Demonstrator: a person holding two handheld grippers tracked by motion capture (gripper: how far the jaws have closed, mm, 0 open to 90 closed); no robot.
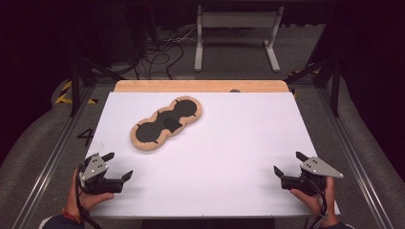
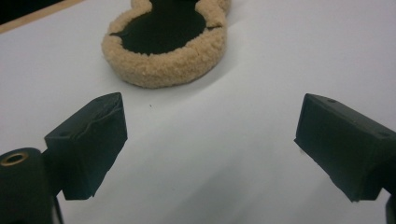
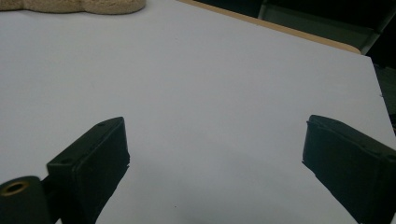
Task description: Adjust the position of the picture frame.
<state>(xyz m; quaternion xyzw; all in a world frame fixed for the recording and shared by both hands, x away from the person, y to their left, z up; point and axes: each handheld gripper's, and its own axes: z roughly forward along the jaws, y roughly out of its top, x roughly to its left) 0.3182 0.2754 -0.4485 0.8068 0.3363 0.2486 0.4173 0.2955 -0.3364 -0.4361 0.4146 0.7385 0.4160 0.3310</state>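
A tan fleecy mat with black hollows, shaped like joined rounds [image 1: 165, 123], lies flat on the white table top [image 1: 215, 157], left of centre and toward the back. A small dark piece rests on its middle. My left gripper [image 1: 117, 166] is held at the near left corner, jaws wide open and empty, pointing toward the mat [image 2: 166, 44], which lies a short way ahead of it. At the near right corner my right gripper [image 1: 288, 163] is open too, with only bare table between its pads [image 3: 91, 163]. A strip of the mat [image 3: 79, 5] shows at the top left of the right gripper view.
A wooden strip [image 1: 200, 86] borders the table's far edge. Behind it stand a grey metal frame [image 1: 236, 33] and a tangle of cables [image 1: 157, 52] on the floor. Metal rails run along both sides of the table.
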